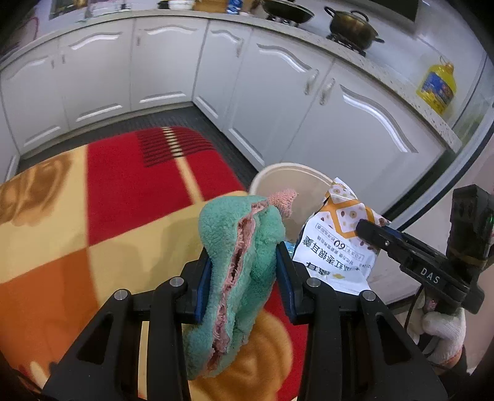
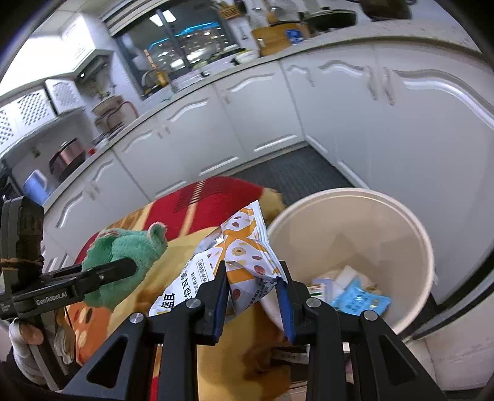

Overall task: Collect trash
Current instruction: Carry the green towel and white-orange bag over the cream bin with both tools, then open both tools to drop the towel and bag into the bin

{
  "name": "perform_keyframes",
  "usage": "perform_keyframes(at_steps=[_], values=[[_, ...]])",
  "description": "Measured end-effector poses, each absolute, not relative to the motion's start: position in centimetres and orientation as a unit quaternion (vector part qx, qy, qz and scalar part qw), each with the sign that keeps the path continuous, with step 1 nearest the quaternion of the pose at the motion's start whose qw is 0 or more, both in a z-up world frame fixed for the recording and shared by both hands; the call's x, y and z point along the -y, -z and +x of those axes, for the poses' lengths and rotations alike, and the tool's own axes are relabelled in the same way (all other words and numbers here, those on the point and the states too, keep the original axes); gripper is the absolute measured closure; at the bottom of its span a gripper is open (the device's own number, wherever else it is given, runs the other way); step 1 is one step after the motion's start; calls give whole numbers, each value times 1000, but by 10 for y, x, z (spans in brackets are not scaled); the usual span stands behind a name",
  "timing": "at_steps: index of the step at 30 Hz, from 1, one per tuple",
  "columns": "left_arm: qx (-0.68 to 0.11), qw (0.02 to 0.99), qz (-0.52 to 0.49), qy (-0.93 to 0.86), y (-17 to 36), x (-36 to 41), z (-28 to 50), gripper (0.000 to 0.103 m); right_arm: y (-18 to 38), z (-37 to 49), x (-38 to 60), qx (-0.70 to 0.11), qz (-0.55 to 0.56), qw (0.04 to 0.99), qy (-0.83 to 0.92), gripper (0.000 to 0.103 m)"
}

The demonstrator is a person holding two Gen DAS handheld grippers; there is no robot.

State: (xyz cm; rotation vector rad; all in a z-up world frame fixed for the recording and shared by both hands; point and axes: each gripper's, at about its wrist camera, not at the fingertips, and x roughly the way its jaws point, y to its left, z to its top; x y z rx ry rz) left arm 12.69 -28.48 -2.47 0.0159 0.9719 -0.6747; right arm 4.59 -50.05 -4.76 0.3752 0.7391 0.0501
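Note:
My left gripper (image 1: pixel 244 256) is shut on a green fluffy cloth with pink edging (image 1: pixel 237 265), which stands up between its blue pads over a red, yellow and orange patterned cover (image 1: pixel 123 185). In the right wrist view the same cloth (image 2: pixel 123 256) shows at the left, held by the left gripper (image 2: pixel 129 266). My right gripper (image 2: pixel 253 277) is shut on a white and orange snack bag (image 2: pixel 234 262), just left of a cream round bin (image 2: pixel 401 216). The bin holds a blue wrapper (image 2: pixel 361 300) and other scraps. From the left wrist, the snack bag (image 1: pixel 333 246), the right gripper (image 1: pixel 362 226) and the bin (image 1: pixel 287 175) sit at the right.
White kitchen cabinets (image 1: pixel 278 92) run behind and to the right of the bin. On the counter stand a dark pot (image 1: pixel 352 26), a wok (image 1: pixel 287 12) and a yellow oil bottle (image 1: pixel 437 86). A dark floor mat (image 2: pixel 293 175) lies below the cabinets. A gloved hand (image 1: pixel 441 327) holds the right gripper.

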Motion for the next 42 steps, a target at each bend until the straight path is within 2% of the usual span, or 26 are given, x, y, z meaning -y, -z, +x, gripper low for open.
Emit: perform_keyframes(at_steps=[25, 31, 36, 42], values=[[-495, 788, 25, 364, 62, 411, 159, 67, 102, 40, 587, -394, 211, 889, 99, 75], [-501, 786, 28, 362, 71, 418, 163, 63, 109, 44, 589, -406, 212, 882, 108, 75], [-501, 786, 28, 362, 75, 417, 164, 57, 112, 46, 594, -410, 217, 878, 114, 62], [-486, 798, 27, 356, 71, 411, 161, 45, 112, 42, 591, -411, 221, 877, 113, 58]])
